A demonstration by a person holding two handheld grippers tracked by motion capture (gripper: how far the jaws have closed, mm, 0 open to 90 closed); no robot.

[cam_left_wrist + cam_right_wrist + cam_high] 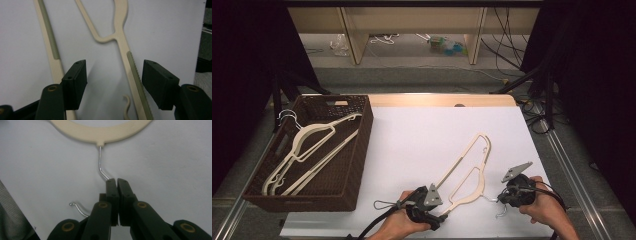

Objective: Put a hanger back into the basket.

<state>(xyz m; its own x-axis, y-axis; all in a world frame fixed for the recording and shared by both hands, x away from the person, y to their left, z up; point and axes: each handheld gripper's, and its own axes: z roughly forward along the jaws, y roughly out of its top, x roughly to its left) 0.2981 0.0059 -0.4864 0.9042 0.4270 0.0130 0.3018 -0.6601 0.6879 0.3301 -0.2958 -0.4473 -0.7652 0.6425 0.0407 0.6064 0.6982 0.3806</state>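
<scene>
Lighting was pretty even from overhead, and the white table (422, 135) came out bright while the surroundings went nearly black. Shadows stayed soft. Up close, the left claw (114, 82) looked a bit soft-focus, with no real glare.

You have one hanger (469, 170) lying on the table (422, 135), near the front edge and toward the right. The basket (357, 150) sits at the table's left edge. Two more hangers (307, 150) lie inside it, with their hooks near its back left corner.
</scene>
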